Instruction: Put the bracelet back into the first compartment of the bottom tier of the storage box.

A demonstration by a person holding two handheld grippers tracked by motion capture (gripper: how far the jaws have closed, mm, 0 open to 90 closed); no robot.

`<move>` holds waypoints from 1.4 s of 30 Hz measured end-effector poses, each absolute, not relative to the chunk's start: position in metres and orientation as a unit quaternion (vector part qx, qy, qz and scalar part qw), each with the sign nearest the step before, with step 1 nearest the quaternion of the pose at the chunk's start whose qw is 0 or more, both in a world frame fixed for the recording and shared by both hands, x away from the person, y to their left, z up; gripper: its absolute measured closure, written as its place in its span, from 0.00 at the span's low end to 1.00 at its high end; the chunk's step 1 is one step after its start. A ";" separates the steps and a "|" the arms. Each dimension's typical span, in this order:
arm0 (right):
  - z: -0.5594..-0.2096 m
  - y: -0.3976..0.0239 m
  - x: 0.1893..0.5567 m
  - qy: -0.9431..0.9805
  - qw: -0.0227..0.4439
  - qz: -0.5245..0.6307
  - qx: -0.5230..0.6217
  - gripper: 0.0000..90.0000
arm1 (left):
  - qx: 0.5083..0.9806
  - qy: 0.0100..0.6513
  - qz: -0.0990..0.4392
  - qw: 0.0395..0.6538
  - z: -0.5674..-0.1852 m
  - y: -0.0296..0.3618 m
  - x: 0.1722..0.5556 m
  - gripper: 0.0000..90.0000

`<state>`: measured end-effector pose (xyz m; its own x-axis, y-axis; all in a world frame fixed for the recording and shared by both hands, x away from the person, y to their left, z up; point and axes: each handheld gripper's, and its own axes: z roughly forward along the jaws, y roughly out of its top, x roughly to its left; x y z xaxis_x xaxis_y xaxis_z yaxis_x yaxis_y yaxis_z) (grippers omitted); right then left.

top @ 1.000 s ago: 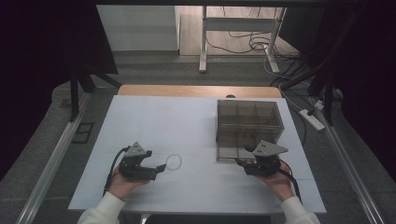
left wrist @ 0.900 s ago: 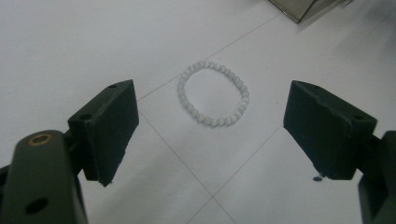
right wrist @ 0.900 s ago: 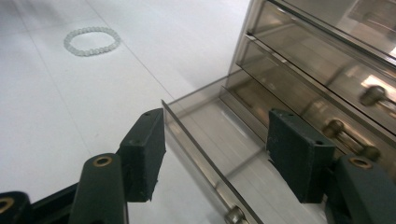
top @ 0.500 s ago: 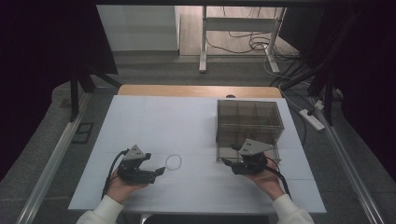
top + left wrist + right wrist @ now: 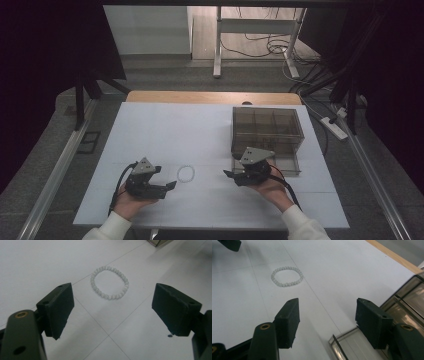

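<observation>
A white bead bracelet (image 5: 186,173) lies flat on the white table (image 5: 200,130), between the two grippers. My left gripper (image 5: 167,178) is held just left of it, open and empty. In the left gripper view the bracelet (image 5: 109,297) lies a short way ahead of the open left gripper (image 5: 115,306), centred between the jaws. My right gripper (image 5: 229,175) is to the bracelet's right, open and empty, pointing left. In the right gripper view the bracelet (image 5: 272,278) lies farther off, ahead and left of the right gripper (image 5: 328,315).
A smoky clear compartment box (image 5: 267,129) stands at the table's right, close behind the right hand, and its lower tray (image 5: 287,164) juts forward. The box's edge (image 5: 409,297) is beside the right jaw. A wooden strip (image 5: 210,97) runs along the far table edge.
The right gripper has moved left, from in front of the box toward the bracelet. The left gripper has barely shifted. The bracelet has not moved.
</observation>
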<state>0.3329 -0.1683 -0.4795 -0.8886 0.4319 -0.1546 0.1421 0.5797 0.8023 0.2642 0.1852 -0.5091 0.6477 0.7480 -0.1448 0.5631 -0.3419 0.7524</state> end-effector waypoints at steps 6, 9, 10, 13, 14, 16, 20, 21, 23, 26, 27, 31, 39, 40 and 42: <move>-0.478 -0.153 0.337 0.876 0.164 0.423 0.164 0.40 | 0.812 0.404 0.119 0.405 -0.509 0.185 0.261 0.20; -0.478 -0.147 0.338 0.878 0.160 0.423 0.158 0.40 | 0.811 0.404 0.120 0.406 -0.509 0.185 0.261 0.20; -0.478 -0.145 0.339 0.879 0.158 0.422 0.157 0.40 | 0.812 0.403 0.120 0.406 -0.509 0.185 0.261 0.20; -0.479 -0.140 0.340 0.881 0.156 0.419 0.154 0.40 | 0.812 0.404 0.121 0.404 -0.509 0.185 0.261 0.20; -0.480 -0.139 0.340 0.880 0.156 0.420 0.156 0.40 | 0.811 0.404 0.121 0.405 -0.509 0.185 0.262 0.20; -0.480 -0.137 0.342 0.880 0.153 0.420 0.159 0.40 | 0.810 0.406 0.121 0.405 -0.509 0.186 0.262 0.20; -0.481 -0.133 0.344 0.880 0.149 0.421 0.162 0.40 | 0.811 0.404 0.121 0.405 -0.509 0.185 0.261 0.20; -0.481 -0.132 0.344 0.881 0.149 0.419 0.160 0.40 | 0.811 0.404 0.122 0.405 -0.509 0.185 0.261 0.20; -0.481 -0.130 0.344 0.880 0.149 0.420 0.161 0.40 | 0.811 0.404 0.123 0.406 -0.509 0.186 0.261 0.20; -0.483 -0.128 0.345 0.879 0.148 0.423 0.163 0.40 | 0.810 0.406 0.123 0.406 -0.509 0.186 0.262 0.20; -0.484 -0.127 0.345 0.880 0.148 0.421 0.162 0.40 | 0.810 0.405 0.123 0.405 -0.509 0.186 0.262 0.20; -0.484 -0.125 0.345 0.881 0.148 0.420 0.160 0.40 | 0.811 0.404 0.124 0.404 -0.509 0.185 0.262 0.20; -0.484 -0.119 0.344 0.885 0.147 0.414 0.157 0.40 | 0.815 0.401 0.125 0.399 -0.509 0.184 0.263 0.20; -0.485 -0.119 0.344 0.884 0.145 0.414 0.158 0.40 | 0.815 0.400 0.125 0.399 -0.509 0.184 0.263 0.20; -0.486 -0.117 0.343 0.885 0.143 0.413 0.160 0.40 | 0.815 0.399 0.126 0.401 -0.508 0.184 0.262 0.20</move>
